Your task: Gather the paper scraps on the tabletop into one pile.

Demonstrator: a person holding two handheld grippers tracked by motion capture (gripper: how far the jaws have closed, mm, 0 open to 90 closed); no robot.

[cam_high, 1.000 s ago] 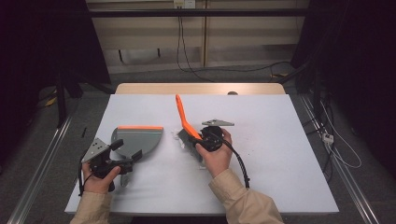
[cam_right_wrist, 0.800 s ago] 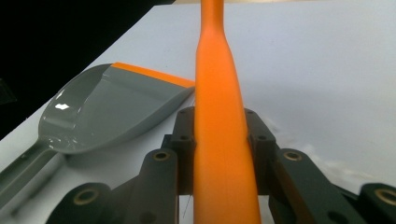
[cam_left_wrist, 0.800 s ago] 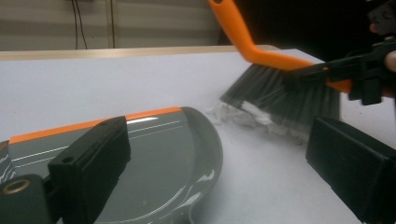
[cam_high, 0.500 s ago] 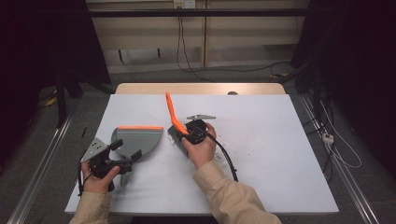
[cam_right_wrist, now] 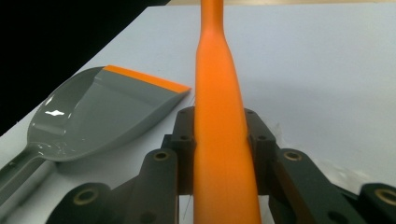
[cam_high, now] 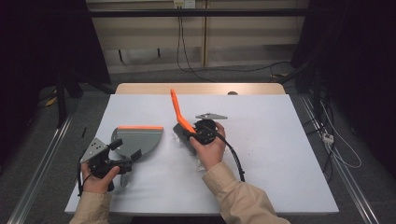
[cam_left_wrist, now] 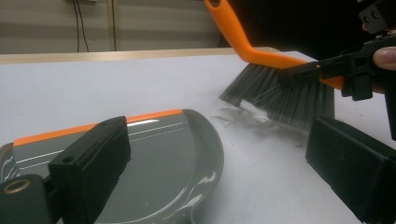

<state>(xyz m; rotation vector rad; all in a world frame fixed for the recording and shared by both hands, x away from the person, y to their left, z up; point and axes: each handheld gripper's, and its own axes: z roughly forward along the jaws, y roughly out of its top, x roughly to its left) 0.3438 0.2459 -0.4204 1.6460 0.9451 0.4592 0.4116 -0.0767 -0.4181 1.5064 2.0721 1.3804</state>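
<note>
A grey dustpan (cam_high: pixel 140 139) with an orange lip lies flat on the white table's left half. My left gripper (cam_high: pixel 125 150) stands open at its rounded back end, jaws wide on either side in the left gripper view (cam_left_wrist: pixel 224 168), not touching the pan (cam_left_wrist: pixel 159 154). My right gripper (cam_high: pixel 196 133) is shut on the orange handle of a brush (cam_high: pixel 180 114). The handle (cam_right_wrist: pixel 217 70) runs up between the jaws (cam_right_wrist: pixel 219 133). Its grey bristles (cam_left_wrist: pixel 280 93) rest on the table just right of the dustpan, against a few white scraps (cam_left_wrist: pixel 233 114).
The white table (cam_high: pixel 280 163) has open room to the right of the brush and along its far side. A wooden strip (cam_high: pixel 201 88) borders the far edge. Cables trail on the floor behind and to the right.
The right gripper has carried the brush a little to the left, toward the dustpan, with the bristles dragging on the table. The left hand and the dustpan have stayed put.
</note>
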